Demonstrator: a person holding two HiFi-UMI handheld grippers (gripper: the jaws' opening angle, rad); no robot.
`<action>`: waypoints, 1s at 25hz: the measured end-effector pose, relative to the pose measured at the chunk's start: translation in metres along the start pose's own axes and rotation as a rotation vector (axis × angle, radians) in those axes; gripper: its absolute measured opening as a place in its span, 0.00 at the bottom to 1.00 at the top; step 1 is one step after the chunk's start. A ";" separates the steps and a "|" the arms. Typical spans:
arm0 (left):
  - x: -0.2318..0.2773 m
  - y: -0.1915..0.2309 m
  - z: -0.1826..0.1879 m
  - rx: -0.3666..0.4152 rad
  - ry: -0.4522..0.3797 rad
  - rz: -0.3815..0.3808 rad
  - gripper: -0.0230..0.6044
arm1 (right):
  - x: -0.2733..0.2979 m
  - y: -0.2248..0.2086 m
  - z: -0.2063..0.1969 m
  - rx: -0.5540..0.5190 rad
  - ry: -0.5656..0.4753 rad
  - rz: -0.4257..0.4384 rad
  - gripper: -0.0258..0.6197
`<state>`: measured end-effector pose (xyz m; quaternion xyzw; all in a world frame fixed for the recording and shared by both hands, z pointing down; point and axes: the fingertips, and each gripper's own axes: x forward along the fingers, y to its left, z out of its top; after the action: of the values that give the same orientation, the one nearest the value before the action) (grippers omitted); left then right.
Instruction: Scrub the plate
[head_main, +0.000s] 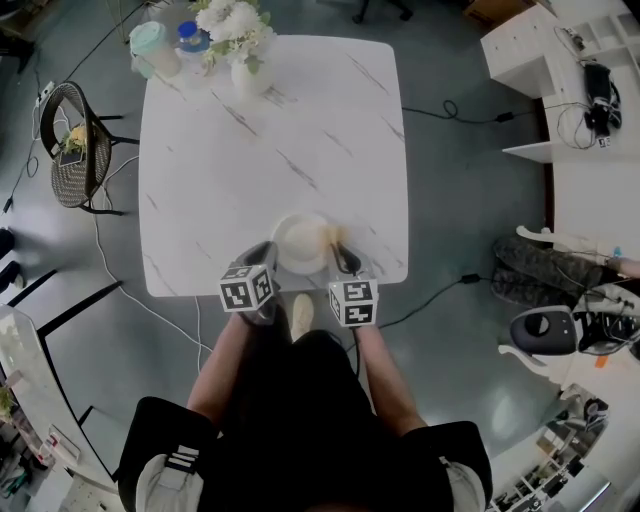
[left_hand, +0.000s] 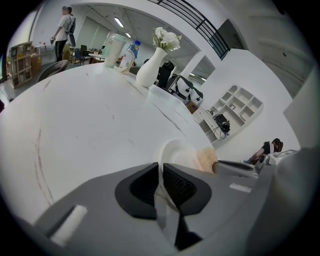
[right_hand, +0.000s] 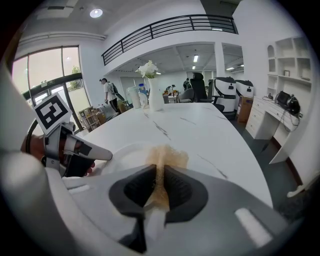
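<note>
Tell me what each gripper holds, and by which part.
Left gripper: the round white plate, pinched at its near rim. Right gripper: the tan fibrous scrub pad, gripped by its near end.

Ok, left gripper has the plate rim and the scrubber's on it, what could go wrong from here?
The left gripper pinches only the thin rim of the plate, so a stroke could twist it loose. The plate sits near the front edge of the table; a slip might push it off. The right gripper holds the scrubber by a narrow part, which may pull out.
</note>
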<state>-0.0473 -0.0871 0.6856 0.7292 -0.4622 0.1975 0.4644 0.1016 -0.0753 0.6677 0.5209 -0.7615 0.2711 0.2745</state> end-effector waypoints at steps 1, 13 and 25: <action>0.000 0.000 0.000 0.000 0.000 0.000 0.10 | 0.001 0.001 0.000 -0.001 -0.001 -0.001 0.12; -0.002 -0.001 -0.001 0.000 -0.008 0.001 0.10 | -0.019 0.026 0.030 -0.003 -0.090 0.044 0.12; -0.003 -0.001 0.000 -0.013 -0.017 -0.008 0.10 | -0.014 0.089 0.026 -0.037 -0.075 0.179 0.12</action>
<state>-0.0479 -0.0856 0.6828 0.7296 -0.4643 0.1865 0.4662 0.0187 -0.0565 0.6286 0.4555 -0.8196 0.2607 0.2299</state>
